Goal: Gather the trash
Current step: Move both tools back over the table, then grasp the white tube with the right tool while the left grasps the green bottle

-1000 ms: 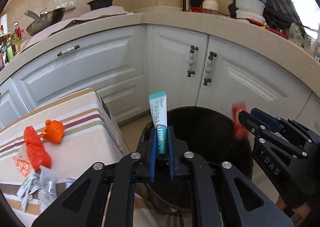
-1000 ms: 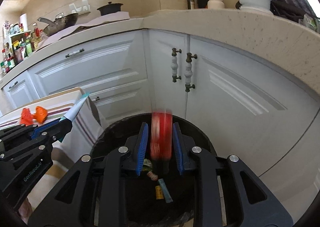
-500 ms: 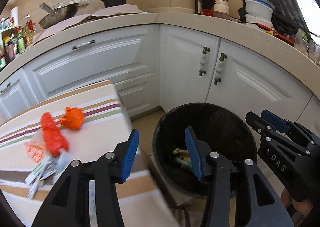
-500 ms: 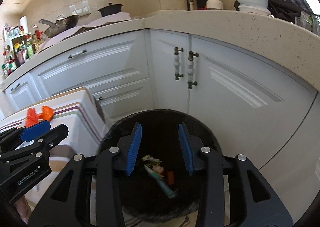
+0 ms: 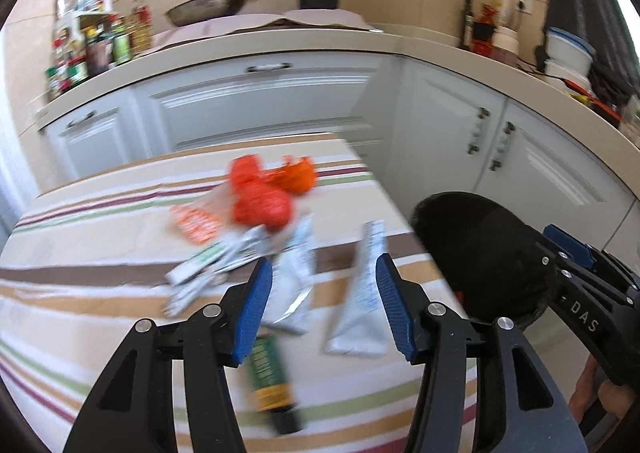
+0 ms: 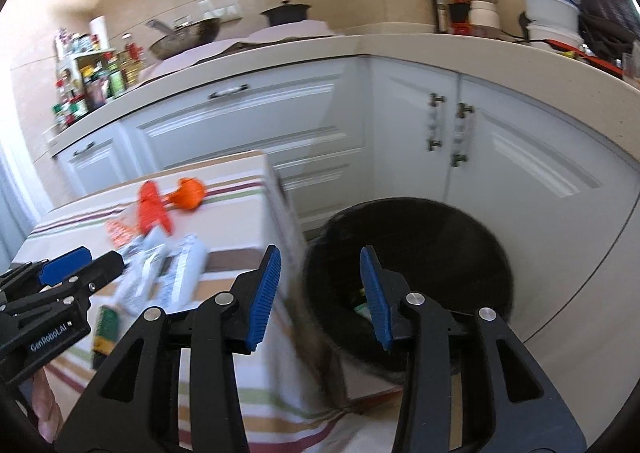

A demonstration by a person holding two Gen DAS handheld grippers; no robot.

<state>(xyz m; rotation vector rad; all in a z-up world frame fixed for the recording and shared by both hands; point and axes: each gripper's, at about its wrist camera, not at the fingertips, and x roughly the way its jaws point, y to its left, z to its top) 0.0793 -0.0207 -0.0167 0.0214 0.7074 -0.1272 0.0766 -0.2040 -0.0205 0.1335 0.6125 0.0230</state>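
Trash (image 5: pixel 280 253) lies piled on the striped table (image 5: pixel 100 317), left of the bin (image 6: pixel 420 253). The left gripper (image 5: pixel 324 301) hangs above it, fingers just opened, empty, for another pick. The right gripper (image 6: pixel 320 289), likewise opened and empty, is near the bin.

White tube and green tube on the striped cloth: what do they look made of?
White tube: seemingly soft plastic or laminate, satin, flattened wide at its crimped end. Green tube: likely similar, glossy printed label, black cap. Striped cloth: woven fabric, matte. Blur leaves all of this uncertain.
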